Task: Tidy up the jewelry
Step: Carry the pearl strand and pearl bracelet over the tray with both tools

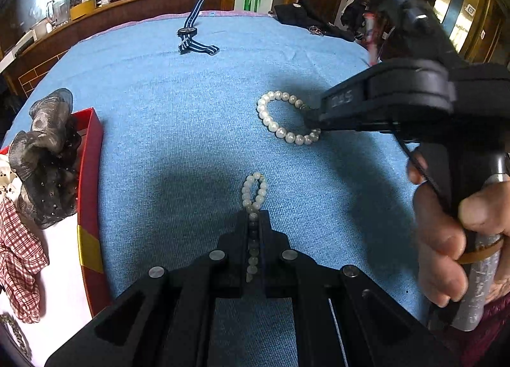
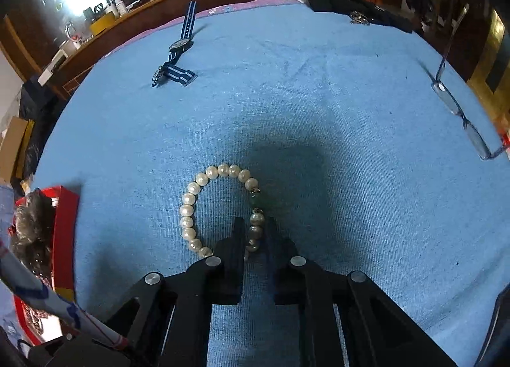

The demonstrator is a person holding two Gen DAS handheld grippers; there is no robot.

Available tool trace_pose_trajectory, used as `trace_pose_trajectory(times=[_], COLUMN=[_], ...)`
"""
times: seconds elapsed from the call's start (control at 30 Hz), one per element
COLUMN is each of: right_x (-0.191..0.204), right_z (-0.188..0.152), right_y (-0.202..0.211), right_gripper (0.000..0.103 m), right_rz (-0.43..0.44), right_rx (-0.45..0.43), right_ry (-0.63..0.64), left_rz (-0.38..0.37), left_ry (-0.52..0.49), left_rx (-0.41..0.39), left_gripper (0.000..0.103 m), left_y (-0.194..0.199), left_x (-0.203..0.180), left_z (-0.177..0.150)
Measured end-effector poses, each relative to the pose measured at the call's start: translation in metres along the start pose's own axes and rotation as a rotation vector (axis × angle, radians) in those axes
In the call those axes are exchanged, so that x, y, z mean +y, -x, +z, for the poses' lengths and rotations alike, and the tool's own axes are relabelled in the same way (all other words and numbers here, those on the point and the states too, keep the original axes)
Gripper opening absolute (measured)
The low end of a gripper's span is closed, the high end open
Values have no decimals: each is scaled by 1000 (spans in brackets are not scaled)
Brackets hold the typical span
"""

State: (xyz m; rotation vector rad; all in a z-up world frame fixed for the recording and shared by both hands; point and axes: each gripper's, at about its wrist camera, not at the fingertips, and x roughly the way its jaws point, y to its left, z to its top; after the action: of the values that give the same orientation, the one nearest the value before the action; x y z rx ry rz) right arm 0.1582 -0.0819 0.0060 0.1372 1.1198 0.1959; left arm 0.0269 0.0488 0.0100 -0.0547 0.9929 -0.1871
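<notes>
On the blue cloth [image 2: 318, 96], each gripper, left [image 1: 255, 217] and right [image 2: 255, 230], pinches a bead bracelet [image 1: 253, 194] [image 2: 220, 204], neither yet boxed; the watch [image 2: 178, 45] waits.

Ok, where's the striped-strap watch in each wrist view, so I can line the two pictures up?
Left wrist: striped-strap watch lies top centre on the blue cloth, far beyond the pearl bracelet.
Right wrist: the watch lies upper left, again far beyond the pearl bracelet.
Shared landmark: the red box at the cloth's left edge in both views.
</notes>
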Motion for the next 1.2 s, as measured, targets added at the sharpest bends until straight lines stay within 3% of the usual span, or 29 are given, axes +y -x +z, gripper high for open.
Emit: trace_pose_trajectory(times=[0.47,0.9,1.2], right_x=[13,16,-1], right_z=[-21,-34,-56], right_y=[62,76,92], right_gripper=[10,10,10], right_rz=[130,189,232], right_rx=[-177,-241,-271], right_ry=[18,34,-25], left_rz=[56,97,101], left_ry=[-3,-29,-61], left_rx=[-61,-111,-148], left_gripper=[5,5,5], left_y=[9,17,26], left_x=[3,-2,-11], left_z=[2,1,-2])
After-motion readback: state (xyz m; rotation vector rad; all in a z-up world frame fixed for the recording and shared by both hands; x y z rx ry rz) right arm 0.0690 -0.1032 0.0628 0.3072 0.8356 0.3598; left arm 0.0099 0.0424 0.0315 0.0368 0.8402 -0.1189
